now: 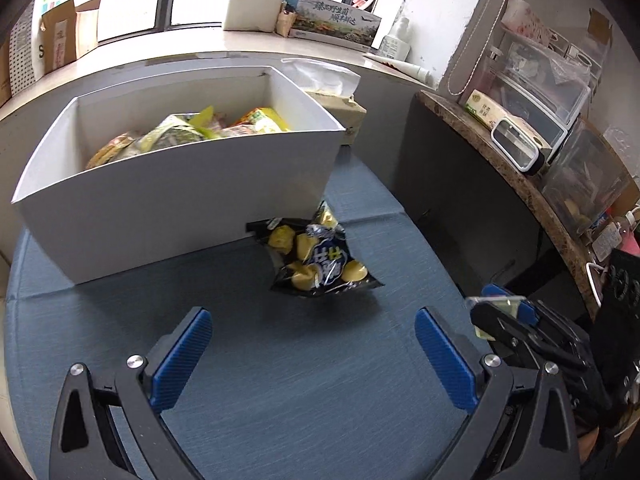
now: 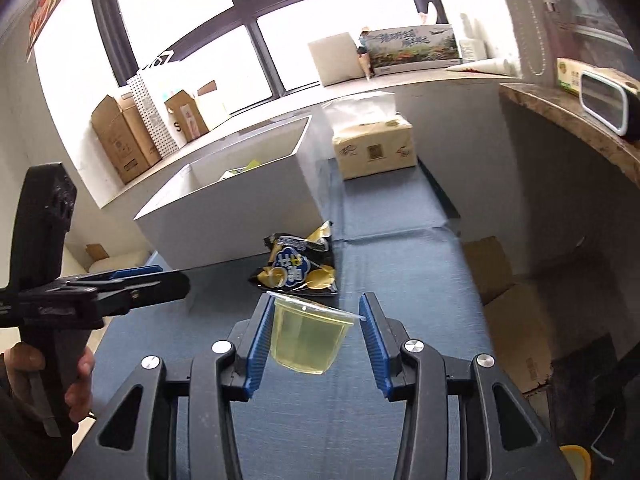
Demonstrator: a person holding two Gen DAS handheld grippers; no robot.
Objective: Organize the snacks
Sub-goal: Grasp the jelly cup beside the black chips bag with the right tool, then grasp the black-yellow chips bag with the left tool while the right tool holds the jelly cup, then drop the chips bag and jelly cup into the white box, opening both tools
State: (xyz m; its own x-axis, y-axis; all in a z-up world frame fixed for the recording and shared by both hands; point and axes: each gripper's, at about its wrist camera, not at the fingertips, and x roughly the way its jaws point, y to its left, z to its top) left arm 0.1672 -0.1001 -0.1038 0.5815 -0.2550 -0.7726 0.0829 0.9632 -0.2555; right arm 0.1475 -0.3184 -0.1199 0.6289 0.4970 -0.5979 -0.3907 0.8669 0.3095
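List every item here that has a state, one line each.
White box: open-topped, snack packets inside.
Black chip bag: sealed, on the mat against the box.
Jelly cup: sealed, gripped, lifted.
Left gripper: open, empty.
Right gripper: shut on the cup.
Tissue pack: opened, tissue sticking out.

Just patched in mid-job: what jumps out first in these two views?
The right tool grips a clear cup of yellow jelly above the blue table. Just ahead, a black chip bag lies against the white box, which already holds snack packets. The left tool is open and empty.
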